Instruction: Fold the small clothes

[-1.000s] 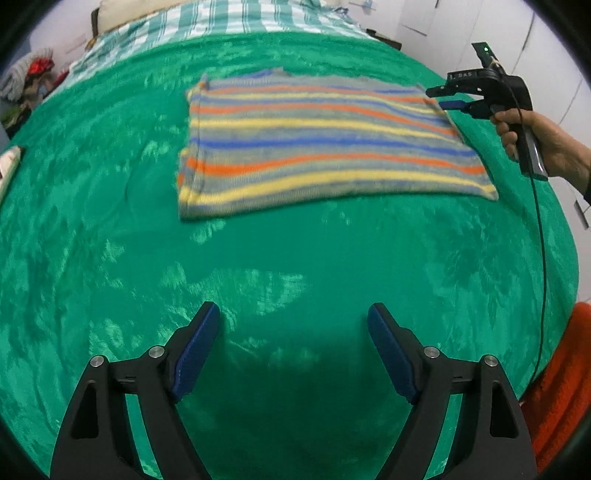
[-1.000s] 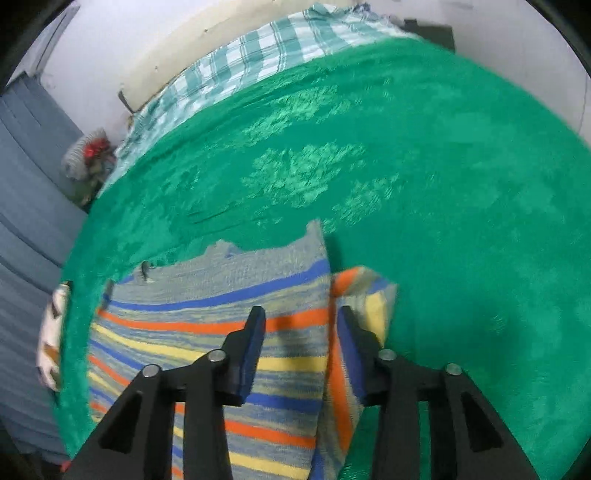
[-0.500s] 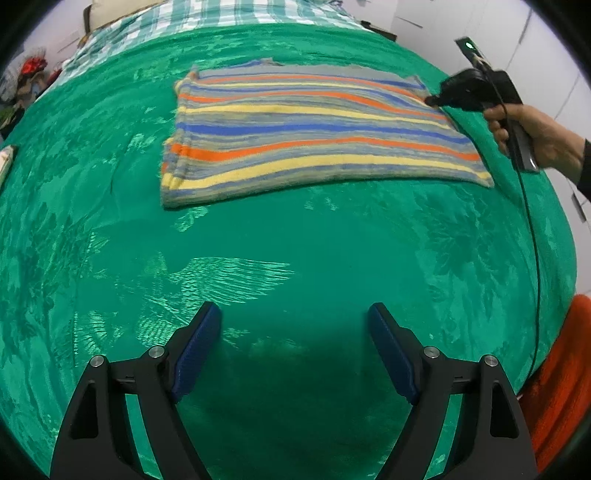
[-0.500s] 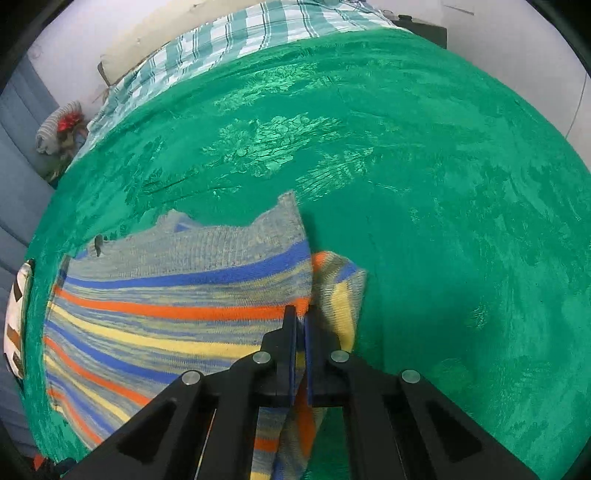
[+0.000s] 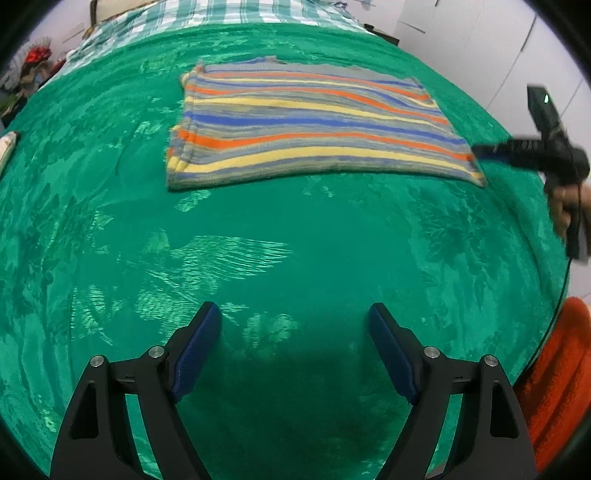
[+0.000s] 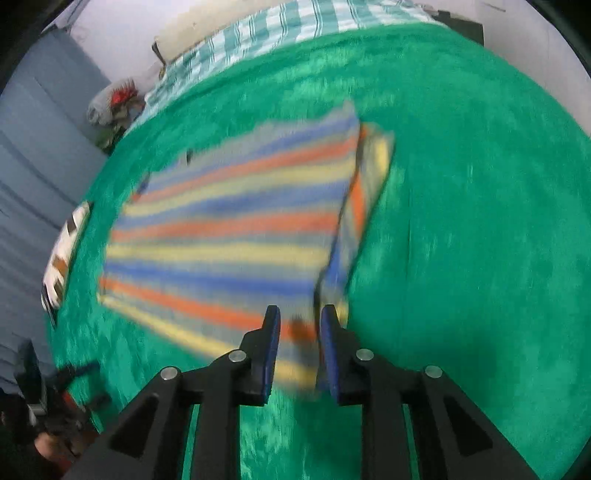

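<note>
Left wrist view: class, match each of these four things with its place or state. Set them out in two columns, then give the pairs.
Things
1. left gripper
2. checked sheet
3. striped garment
4. orange fabric

Places or states
A. flat on the green blanket
B. lower right edge of the view
C. open, holding nothing
D. beyond the blanket, at the top

Pairs: 1-C, 2-D, 3-A, 4-B

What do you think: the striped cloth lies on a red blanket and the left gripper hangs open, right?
No: the blanket is green, not red, as the left wrist view shows. The striped cloth does lie on it, and the left gripper hangs open.
</note>
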